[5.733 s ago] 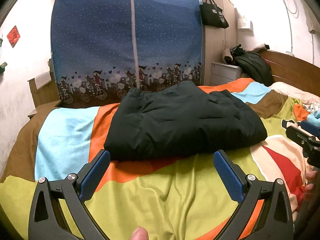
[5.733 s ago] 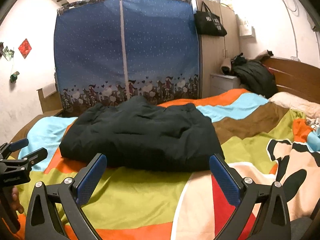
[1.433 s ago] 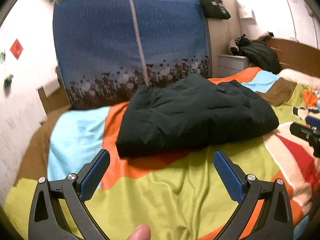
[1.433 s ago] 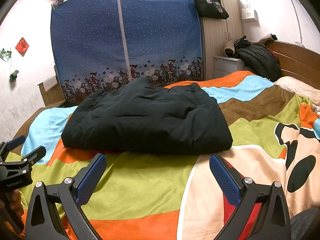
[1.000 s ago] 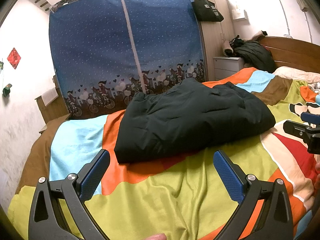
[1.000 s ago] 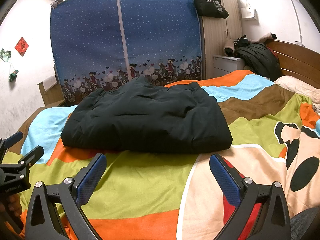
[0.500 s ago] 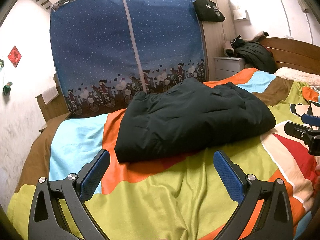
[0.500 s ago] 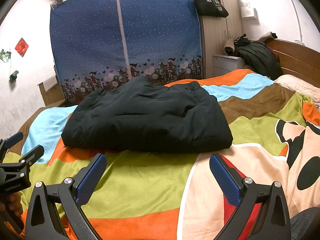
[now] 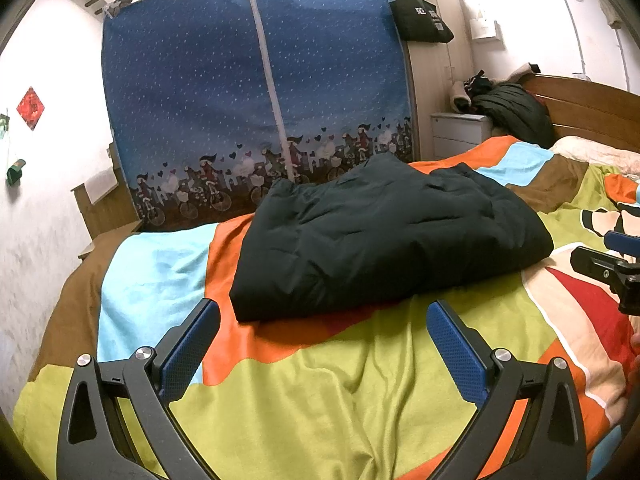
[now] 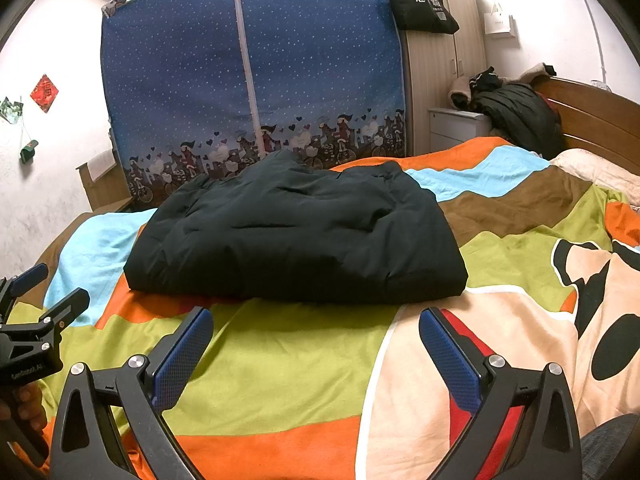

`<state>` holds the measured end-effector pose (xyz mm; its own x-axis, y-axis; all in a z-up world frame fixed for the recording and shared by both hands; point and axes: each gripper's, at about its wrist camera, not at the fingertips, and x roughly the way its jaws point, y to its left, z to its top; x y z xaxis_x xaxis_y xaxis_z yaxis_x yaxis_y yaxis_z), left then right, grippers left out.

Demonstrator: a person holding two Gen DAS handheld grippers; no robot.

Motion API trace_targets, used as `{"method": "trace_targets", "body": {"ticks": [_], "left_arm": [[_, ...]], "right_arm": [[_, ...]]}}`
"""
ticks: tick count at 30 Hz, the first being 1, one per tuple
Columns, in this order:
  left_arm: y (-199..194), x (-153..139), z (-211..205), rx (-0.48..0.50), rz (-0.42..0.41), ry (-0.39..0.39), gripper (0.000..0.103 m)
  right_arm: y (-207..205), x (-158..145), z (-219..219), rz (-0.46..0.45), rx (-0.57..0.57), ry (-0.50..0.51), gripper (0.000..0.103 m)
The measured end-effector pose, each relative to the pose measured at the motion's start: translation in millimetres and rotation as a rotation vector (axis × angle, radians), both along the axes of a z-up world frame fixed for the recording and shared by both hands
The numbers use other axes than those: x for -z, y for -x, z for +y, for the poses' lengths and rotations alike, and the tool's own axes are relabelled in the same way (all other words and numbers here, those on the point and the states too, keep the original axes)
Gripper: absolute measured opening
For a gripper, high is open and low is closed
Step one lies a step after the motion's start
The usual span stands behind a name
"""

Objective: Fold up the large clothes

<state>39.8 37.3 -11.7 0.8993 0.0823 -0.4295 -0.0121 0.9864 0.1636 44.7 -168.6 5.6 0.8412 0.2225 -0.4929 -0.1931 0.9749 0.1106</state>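
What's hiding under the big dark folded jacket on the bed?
The folded dark jacket lies on the colourful bedspread; orange and blue patches show around its edges. Whatever lies beneath its middle is covered, so I cannot tell.

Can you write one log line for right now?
left tongs: open, empty | right tongs: open, empty | dark padded jacket: folded on colourful bedspread
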Motion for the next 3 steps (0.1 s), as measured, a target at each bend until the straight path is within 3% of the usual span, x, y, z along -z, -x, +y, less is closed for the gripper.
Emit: {"method": "trace_targets", "body": {"ticks": [3], "left_arm": [[-1.2,1.0,-3.6,-0.006,0.009,0.006,0.101]], "right_arm": [[-4.5,0.3,-2.6,0.003,0.0,-0.001,0.103]]}}
